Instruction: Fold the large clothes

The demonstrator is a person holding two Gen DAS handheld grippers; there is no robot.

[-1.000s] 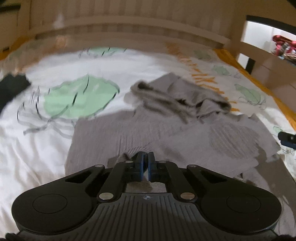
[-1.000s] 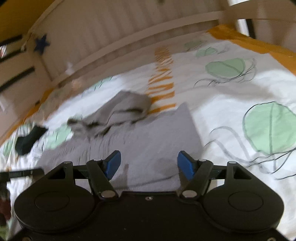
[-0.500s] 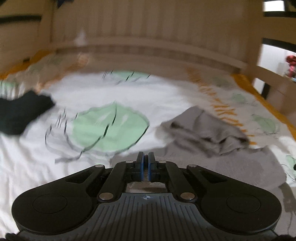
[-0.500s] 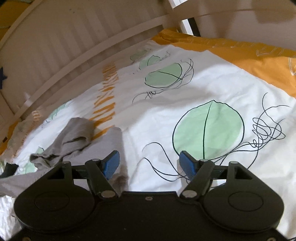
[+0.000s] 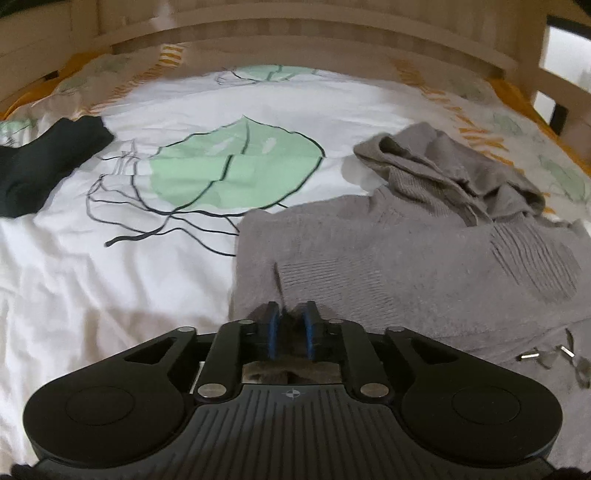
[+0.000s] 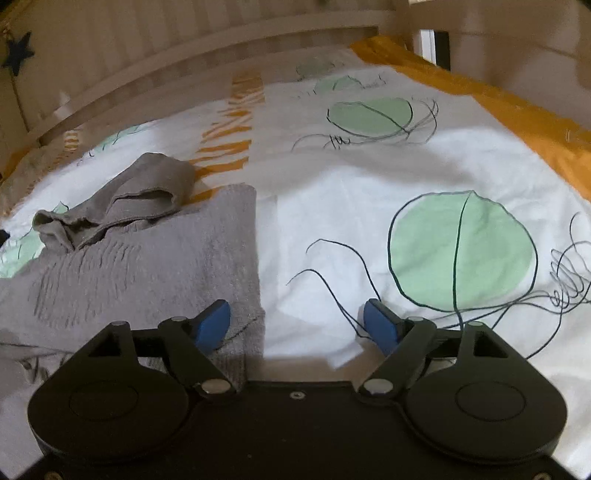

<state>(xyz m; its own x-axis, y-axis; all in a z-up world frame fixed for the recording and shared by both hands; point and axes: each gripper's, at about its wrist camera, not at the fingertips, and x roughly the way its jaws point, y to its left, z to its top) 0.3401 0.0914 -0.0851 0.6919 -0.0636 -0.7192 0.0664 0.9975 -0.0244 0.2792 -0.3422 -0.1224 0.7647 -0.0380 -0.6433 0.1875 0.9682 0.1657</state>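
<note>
In the left wrist view, a dark garment (image 5: 40, 162) lies at the far left of a bed (image 5: 110, 288) covered in a white sheet printed with green leaf shapes. Right of a large green leaf print (image 5: 236, 166), a grey knit sweater (image 5: 424, 266) is spread flat across the right half of the bed, its hood or collar bunched in a heap at the far side. The left claw (image 5: 291, 325) sits at the near left edge of the sweater, its blue pads drawn close together with a fold of grey fabric pinched between them. A beige slatted bed frame (image 5: 314, 33) runs along the far side.

In the right wrist view, the same sweater (image 6: 147, 266) fills the left part of the picture, its straight right edge running from far to near. The right claw (image 6: 297, 325) hovers at that near edge with its blue pads spread wide apart and holding nothing; the left pad is over the grey fabric, the right pad over bare sheet. Further right, an orange border (image 6: 498, 107) edges the bed.
</note>
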